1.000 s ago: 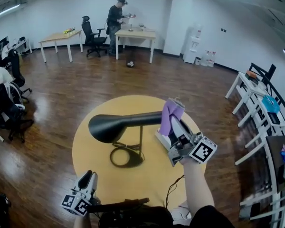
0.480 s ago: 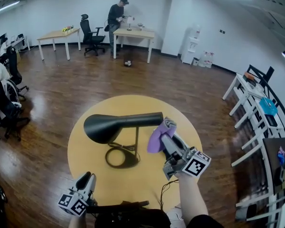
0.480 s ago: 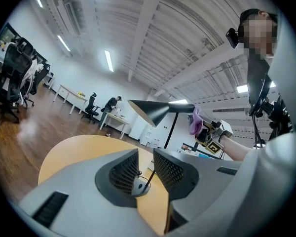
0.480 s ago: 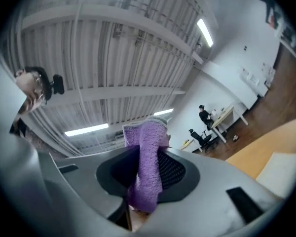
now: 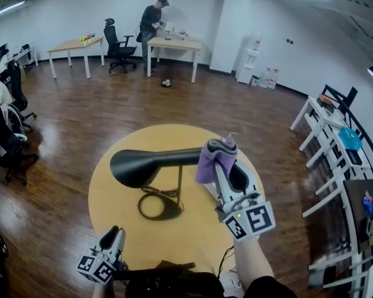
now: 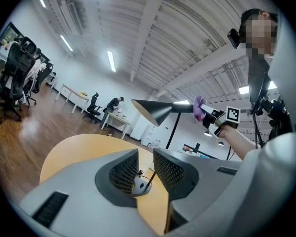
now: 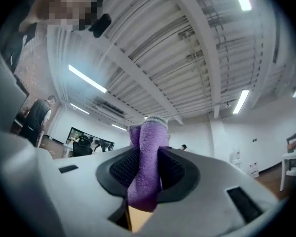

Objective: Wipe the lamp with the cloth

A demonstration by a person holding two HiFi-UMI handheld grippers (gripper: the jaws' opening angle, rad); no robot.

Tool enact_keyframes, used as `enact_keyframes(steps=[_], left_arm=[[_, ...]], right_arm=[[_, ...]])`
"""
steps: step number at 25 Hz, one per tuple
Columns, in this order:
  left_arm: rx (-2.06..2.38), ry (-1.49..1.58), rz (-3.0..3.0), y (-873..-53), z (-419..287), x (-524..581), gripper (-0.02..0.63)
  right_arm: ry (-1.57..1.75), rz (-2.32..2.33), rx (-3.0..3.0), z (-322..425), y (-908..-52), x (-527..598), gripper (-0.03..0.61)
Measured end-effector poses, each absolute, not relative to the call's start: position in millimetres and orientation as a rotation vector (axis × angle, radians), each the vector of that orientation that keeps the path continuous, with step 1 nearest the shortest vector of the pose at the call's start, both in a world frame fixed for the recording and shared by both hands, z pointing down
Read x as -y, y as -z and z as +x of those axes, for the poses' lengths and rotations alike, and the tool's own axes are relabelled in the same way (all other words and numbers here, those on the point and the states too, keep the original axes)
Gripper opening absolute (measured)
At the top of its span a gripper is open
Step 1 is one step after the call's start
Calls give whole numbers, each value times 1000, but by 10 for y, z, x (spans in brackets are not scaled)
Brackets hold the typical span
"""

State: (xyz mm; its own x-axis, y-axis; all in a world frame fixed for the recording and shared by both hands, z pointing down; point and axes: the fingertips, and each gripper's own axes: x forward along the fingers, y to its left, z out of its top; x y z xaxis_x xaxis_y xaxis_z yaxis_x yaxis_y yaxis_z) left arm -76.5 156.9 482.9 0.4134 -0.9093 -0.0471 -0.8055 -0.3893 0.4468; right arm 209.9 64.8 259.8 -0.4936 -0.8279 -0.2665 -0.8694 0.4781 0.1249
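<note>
Round yellow table (image 5: 112, 197); fuzzy purple cloth (image 5: 211, 157)

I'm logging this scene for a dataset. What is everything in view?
lamp: one, black, standing on the table
table: one, round, yellow, centre
cloth: one, purple, at the lamp's arm
desks: two, wooden, far wall
chairs: several, black, far wall and left edge
person: one, dark clothes, at the far desk
white tables: several, right edge
left gripper: grey, low left, jaws slightly apart, empty
right gripper: grey, shut on the cloth
</note>
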Motion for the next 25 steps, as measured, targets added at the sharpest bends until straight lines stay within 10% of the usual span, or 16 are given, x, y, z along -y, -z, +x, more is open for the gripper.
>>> enact_keyframes(steps=[16,25], left_arm=[[1474,378,2296,-4935,-802,-1662,86],[1490,372,2264,-5028,-820,-1643,86]], right_arm=[[173,-1137,-2503,1758,-3394,-521,100],[-103,-1128,-2958,1268,-3681,-608,100]])
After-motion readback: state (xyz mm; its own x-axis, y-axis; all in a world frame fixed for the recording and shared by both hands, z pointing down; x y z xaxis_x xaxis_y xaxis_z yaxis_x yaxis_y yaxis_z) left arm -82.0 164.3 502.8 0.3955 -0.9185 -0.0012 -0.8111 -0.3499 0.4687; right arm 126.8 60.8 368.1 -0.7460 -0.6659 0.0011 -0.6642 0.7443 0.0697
